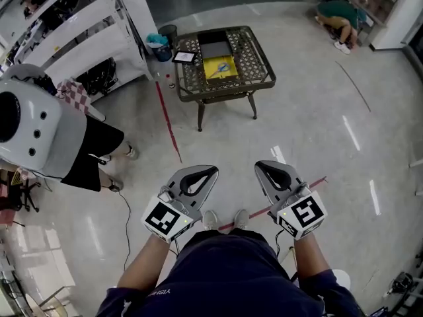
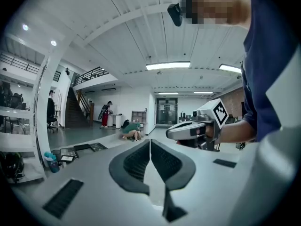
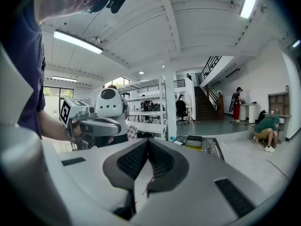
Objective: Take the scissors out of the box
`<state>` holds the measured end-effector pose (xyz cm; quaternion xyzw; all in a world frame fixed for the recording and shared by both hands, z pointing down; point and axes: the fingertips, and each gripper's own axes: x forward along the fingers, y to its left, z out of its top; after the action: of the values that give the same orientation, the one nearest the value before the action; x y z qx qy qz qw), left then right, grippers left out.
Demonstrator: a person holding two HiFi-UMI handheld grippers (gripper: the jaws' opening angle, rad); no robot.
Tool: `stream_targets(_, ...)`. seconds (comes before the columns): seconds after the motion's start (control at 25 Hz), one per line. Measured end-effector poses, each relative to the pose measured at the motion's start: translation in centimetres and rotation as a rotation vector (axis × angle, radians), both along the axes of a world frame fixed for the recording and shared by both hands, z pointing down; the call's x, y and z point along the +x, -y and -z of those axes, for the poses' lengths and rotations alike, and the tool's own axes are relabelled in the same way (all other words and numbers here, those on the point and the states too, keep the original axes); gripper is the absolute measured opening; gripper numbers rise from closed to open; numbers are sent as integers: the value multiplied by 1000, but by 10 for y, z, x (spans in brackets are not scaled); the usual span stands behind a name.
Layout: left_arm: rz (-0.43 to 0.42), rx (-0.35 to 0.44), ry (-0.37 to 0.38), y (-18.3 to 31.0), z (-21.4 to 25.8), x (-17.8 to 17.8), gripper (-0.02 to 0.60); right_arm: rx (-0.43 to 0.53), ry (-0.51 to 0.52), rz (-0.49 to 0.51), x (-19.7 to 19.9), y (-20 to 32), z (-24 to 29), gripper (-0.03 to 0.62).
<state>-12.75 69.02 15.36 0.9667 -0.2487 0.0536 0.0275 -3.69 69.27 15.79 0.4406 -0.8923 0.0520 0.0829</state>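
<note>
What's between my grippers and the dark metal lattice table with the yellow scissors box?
Only bare glossy grey floor, seen in the head view.

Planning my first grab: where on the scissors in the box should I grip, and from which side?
From above, probably: the scissors lie flat in the open yellow box. Pinch across the blue handle end; the blades are too small to make out.

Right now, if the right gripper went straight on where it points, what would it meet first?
Nothing near: the right gripper faces open floor. Far off, its line seems to reach the white shelving, just left of the table; depth is unclear.
</note>
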Motion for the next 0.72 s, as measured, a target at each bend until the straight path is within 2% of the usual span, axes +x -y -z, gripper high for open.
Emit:
stream_targets(0.28, -2, -12, 16, 13, -7, 9, 26, -13, 30, -37, 19, 13, -2, 18)
stream_targets(0.72, 48, -27, 28, 25, -24, 50, 26, -26, 41, -6, 68, 21, -15, 18)
